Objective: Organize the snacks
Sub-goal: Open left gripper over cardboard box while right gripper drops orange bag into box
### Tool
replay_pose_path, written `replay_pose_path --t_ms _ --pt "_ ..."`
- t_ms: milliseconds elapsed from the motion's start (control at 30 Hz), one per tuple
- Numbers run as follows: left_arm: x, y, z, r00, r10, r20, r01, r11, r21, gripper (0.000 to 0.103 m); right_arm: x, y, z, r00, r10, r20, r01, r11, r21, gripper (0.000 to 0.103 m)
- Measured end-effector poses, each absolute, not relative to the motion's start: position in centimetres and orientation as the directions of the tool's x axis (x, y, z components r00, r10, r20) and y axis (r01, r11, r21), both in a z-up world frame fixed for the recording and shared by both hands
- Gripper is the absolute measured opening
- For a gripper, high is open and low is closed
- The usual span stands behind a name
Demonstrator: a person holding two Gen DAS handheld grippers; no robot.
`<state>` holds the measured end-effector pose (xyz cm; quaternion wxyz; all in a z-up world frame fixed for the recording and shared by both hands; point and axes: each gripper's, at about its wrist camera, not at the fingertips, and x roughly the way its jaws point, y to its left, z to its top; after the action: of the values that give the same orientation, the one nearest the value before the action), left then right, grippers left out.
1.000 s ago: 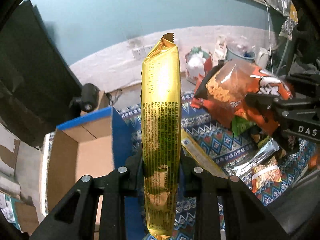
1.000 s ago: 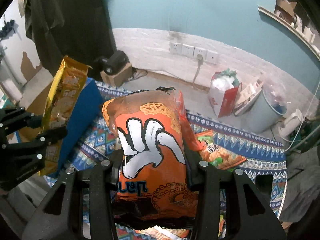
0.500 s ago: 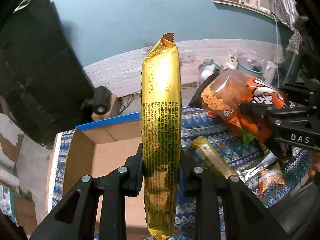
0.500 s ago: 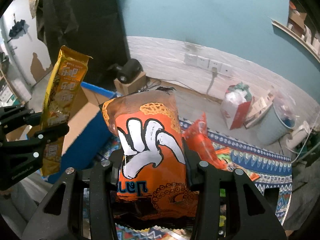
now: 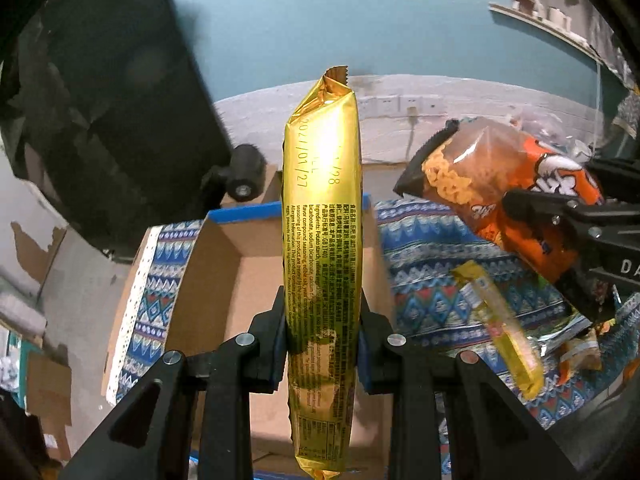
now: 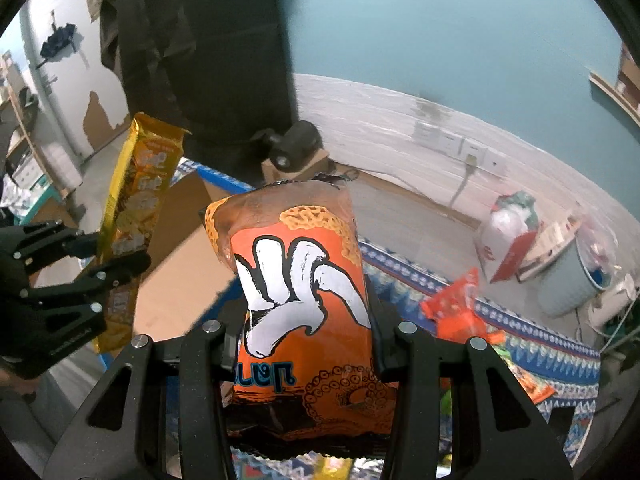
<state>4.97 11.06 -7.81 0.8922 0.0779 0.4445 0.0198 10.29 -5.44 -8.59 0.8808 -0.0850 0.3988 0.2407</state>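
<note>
- Cardboard box (image 5: pixel 224 280) w/ blue rim sits open-topped right under your left gripper (image 5: pixel 322 320), looks empty inside, so I'd call it the drop spot for the snacks.
- Orange puffed-snack bag (image 6: pixel 304 304): your right gripper (image 6: pixel 304 336) is clamped on its lower half, jaws squeezing both sides, bag upright, held up off the cloth, just right of the box. Prob. queued to go in after the gold one.
- Gold wrapper pack (image 5: pixel 322 240): left gripper's jaws pinched tight on it approx. mid-length, standing vertical over the box opening. Long and thin, so an end-on drop should clear the walls.
- Patterned blue cloth (image 5: pixel 420 272) covers the surface; box rests on it at left.
- Leftover snacks lie on the cloth to the right: a yellow bar (image 5: pixel 500 328), a red-orange pack (image 6: pixel 460 312), more wrappers near the right edge, too blurred to name.
- Room: teal wall (image 6: pixel 440 32) far side, white lower band w/ sockets (image 6: pixel 460 148), a red-white bag (image 6: pixel 508 240) and a pale bucket (image 6: pixel 572 280) far right, dark hanging cloth (image 5: pixel 100 120) far left.
</note>
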Motion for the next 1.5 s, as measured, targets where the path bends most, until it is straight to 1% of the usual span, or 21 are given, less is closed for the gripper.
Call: replay_pose_path --t_ms 433,567,867,933,1000,1033,1267,1333,1367,1433,1500 --pt "6.1 17.1 -11.1 0.535 0.162 -0.829 -0.082 0.987 0.140 0.028 12.3 2.3 -10.6 0.507 0.377 -0.775 -0.547 0.836 0.049 0.044" --pt "6.8 18.5 -12.8 0.483 0.192 -0.854 -0.116 0.981 0.155 0.028 12.7 4.0 -11.6 0.486 0.375 -0.790 -0.560 0.827 0.048 0.044" --pt "6.9 20.4 -14.8 0.411 0.202 -0.889 -0.157 0.976 0.149 0.029 12.9 7.6 -14.2 0.436 0.363 -0.824 -0.597 0.801 0.037 0.044" --pt "6.9 20.6 -14.7 0.400 0.225 -0.888 -0.163 0.971 0.173 0.033 13.0 8.1 -14.7 0.424 0.361 -0.831 -0.602 0.797 0.039 0.044" --pt "6.6 20.8 -14.6 0.395 0.244 -0.885 -0.169 0.967 0.192 0.046 13.1 8.7 -15.2 0.413 0.357 -0.838 -0.610 0.792 0.036 0.044" --pt "6.5 20.8 -14.4 0.397 0.251 -0.883 -0.171 0.965 0.198 0.048 13.2 8.9 -15.4 0.411 0.355 -0.840 -0.612 0.790 0.035 0.044" --pt "5.6 21.4 -13.6 0.400 0.277 -0.874 -0.184 0.958 0.220 0.051 13.7 10.0 -16.7 0.385 0.346 -0.856 -0.624 0.781 0.035 0.044" --pt "5.3 21.6 -13.5 0.405 0.277 -0.871 -0.187 0.958 0.218 0.054 13.8 10.2 -17.0 0.376 0.350 -0.858 -0.630 0.776 0.040 0.044" --pt "5.3 21.5 -13.4 0.408 0.278 -0.869 -0.189 0.957 0.218 0.058 13.9 10.4 -17.1 0.373 0.352 -0.859 -0.634 0.773 0.041 0.045" --pt "5.3 21.5 -13.3 0.415 0.279 -0.866 -0.186 0.958 0.219 0.059 14.0 10.6 -17.3 0.354 0.365 -0.861 -0.644 0.763 0.059 0.046" --pt "5.4 21.3 -13.3 0.413 0.278 -0.867 -0.184 0.958 0.219 0.059 14.1 10.6 -17.3 0.338 0.378 -0.862 -0.646 0.759 0.079 0.057"
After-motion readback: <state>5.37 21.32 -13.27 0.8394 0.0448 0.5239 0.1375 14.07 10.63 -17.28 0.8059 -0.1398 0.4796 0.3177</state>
